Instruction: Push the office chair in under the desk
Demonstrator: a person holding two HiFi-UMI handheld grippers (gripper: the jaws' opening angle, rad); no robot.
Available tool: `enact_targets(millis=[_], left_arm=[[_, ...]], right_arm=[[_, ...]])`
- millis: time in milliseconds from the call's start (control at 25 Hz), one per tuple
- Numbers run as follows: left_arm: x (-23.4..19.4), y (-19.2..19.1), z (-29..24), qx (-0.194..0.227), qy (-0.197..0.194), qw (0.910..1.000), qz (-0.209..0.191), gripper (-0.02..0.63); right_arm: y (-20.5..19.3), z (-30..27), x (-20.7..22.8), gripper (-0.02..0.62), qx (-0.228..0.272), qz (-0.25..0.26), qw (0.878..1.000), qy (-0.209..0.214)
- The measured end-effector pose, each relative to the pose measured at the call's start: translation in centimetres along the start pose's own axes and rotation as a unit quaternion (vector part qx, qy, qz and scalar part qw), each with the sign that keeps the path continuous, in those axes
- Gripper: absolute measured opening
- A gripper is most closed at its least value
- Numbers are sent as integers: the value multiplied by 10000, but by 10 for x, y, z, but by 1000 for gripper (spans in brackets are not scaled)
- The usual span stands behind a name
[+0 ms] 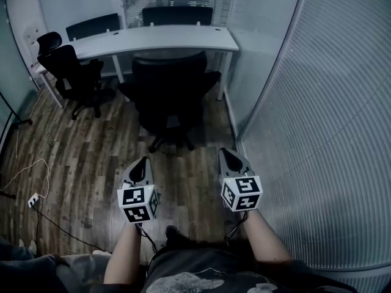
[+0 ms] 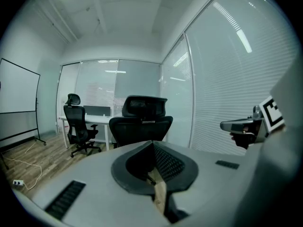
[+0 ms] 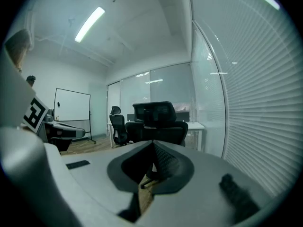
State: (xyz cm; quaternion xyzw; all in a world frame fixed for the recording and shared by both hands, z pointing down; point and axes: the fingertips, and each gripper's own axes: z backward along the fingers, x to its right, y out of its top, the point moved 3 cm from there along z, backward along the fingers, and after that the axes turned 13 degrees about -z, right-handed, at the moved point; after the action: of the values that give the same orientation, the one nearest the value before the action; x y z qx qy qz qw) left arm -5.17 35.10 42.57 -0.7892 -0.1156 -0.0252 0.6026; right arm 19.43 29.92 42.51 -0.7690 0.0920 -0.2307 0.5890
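A black office chair (image 1: 170,93) stands on the wood floor in front of the white desk (image 1: 153,39), its back toward me and its seat partly out from under the desktop. The same chair (image 2: 141,122) fills the middle of the left gripper view, and the chair (image 3: 158,122) sits ahead in the right gripper view. My left gripper (image 1: 143,162) and right gripper (image 1: 227,154) are held side by side short of the chair, not touching it. Both are shut with nothing between the jaws.
A second black chair (image 1: 73,72) stands at the desk's left end. Glass walls with blinds (image 1: 317,121) close in the right side. A cable and socket strip (image 1: 33,200) lie on the floor at left. A whiteboard (image 2: 16,103) stands at the far left.
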Motion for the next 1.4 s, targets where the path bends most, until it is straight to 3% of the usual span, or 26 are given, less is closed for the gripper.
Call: enact_targets(millis=[120,320,520,880,1120,1160,1240,1400], left_arm=[[-6,4,-19,106,-140,9998,-94,14],[-30,14,-56,316,-195,9982,-466,15],[-61,23,-88,359,-345,9957,-782,15],[-87,26,-142,311,-380,9912,-1231,21],[-97,23,-193,86,-488,9878,-1478,141],[-100,24,-204,59,-459,9872,-1524,158],[-106,25,-226,36,-393,9860,-1622,269],[-119,32,-264,14,-76,9784,-2066,319]], right_arm=[[4,-17,3,21,77,-202,9998,-25],[17,-52,11,23,293,15,9985,-455],[22,-81,12,25,141,220,9960,-860],[19,-124,23,26,-192,488,9934,-1024],[26,-182,45,93,-324,593,9935,-919],[28,-193,51,109,-342,608,9934,-910],[34,-216,63,142,-367,707,9925,-930],[47,-257,81,223,-435,1197,9868,-998]])
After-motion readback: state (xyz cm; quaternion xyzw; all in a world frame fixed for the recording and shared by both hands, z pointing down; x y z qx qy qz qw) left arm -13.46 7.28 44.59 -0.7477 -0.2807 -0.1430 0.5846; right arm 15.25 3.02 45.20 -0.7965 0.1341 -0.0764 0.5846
